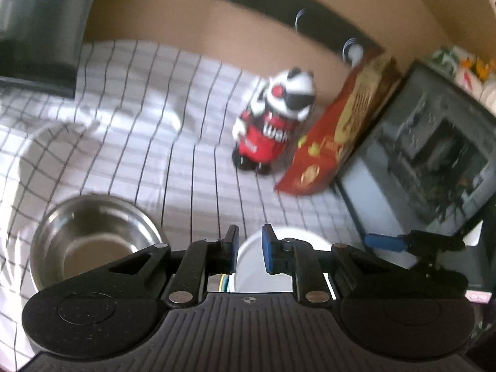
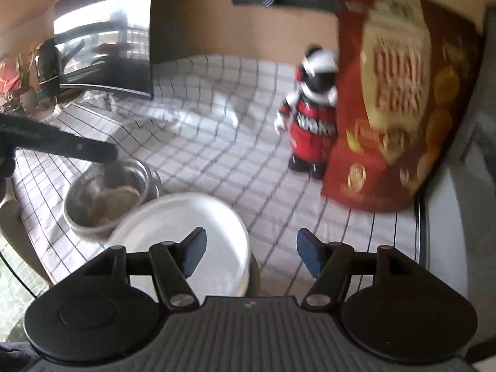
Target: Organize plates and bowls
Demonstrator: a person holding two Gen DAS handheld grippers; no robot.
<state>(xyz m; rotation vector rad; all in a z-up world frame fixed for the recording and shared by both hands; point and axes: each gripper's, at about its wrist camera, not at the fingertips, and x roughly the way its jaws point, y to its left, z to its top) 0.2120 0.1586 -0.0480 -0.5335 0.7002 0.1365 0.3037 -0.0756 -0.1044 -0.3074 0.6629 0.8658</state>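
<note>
Checked white cloth is covering the tabletop (image 1: 192,167), with a tan wall rising behind it. On the cloth, a steel bowl (image 1: 93,238) is sitting just beside a white plate (image 2: 186,238), the plate's rim overlapping the bowl's edge in the right wrist view. Farther back, a red, black and white toy figure (image 1: 272,121) is standing next to a red snack box (image 2: 400,99) that is leaning against a dark appliance (image 1: 434,161). The left tool (image 1: 250,248) is hovering over the plate's edge with its jaws nearly closed and nothing pinched between them. The right tool (image 2: 250,254) is standing half open and empty, its left finger (image 2: 193,251) lying over the plate.
</note>
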